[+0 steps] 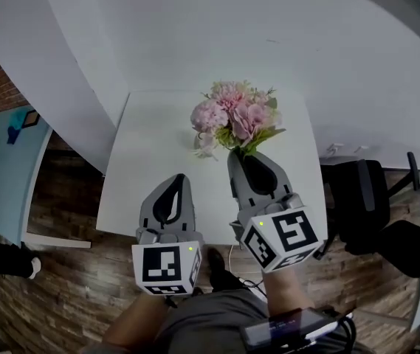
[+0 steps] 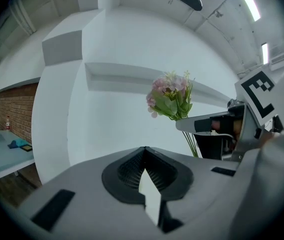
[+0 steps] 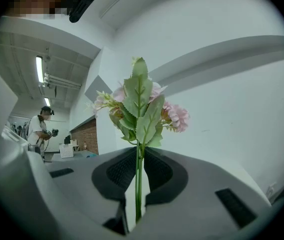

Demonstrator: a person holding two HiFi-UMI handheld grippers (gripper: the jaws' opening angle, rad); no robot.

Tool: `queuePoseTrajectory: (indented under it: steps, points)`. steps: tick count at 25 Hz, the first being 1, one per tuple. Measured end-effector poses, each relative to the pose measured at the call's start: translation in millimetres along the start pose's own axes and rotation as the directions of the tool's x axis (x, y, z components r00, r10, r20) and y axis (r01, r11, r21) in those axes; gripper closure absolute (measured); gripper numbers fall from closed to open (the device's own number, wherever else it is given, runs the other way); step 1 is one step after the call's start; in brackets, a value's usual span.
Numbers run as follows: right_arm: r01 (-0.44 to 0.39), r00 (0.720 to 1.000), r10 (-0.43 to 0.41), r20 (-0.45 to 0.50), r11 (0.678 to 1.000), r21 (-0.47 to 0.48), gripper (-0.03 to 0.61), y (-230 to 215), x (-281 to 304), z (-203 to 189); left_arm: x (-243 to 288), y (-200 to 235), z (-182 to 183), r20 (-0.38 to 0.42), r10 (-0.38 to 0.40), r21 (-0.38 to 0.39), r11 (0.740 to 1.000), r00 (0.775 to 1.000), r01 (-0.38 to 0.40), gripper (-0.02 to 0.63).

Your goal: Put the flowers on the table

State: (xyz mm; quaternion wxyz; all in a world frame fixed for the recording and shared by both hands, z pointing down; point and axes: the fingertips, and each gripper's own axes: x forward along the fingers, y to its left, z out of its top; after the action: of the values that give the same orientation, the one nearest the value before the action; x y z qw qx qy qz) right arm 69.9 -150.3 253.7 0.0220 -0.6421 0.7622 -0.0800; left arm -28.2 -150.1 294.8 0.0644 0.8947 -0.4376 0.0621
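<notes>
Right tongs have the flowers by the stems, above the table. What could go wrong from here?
The right tongs pinch only the thin stems of the flowers; the top-heavy bunch may swivel or slip.
The left tongs are shut and empty, so nothing steadies it.
The table is small; the bunch might roll off.

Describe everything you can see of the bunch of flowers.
The flowers are a small bunch of pale pink, ruffled blooms with serrated green leaves and thin green stems, possibly artificial. They stand upright, stems pinched between the fingers of the right gripper, above the white table. Nothing else visibly touches them; whether the stem ends reach the table cannot be told.
</notes>
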Motion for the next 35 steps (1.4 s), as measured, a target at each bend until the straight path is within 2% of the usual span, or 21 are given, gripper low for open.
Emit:
queuePoseTrajectory:
  steps: [8,14,26,35]
  points:
    - [-0.071,0.997,0.071,-0.010,0.997,-0.007,0.541,-4,3,-3,4,-8,2,0.028,0.052,-0.001,0.999,0.998,-0.052,0.606]
    - [-0.048,0.998,0.048,-0.047,0.999,0.002,0.541,-1,-2,0,1,-14,5,-0.002,0.019,-0.023,1.000,1.000,-0.019,0.606]
    - [-0.111,0.994,0.111,-0.020,0.994,-0.008,0.541,-4,2,-2,10,-22,2,0.014,0.054,0.002,0.999,0.998,-0.054,0.606]
    - [-0.129,0.992,0.129,0.004,0.991,-0.038,0.541,-1,1,2,15,-27,-2,0.038,0.042,-0.006,0.999,0.998,-0.042,0.606]
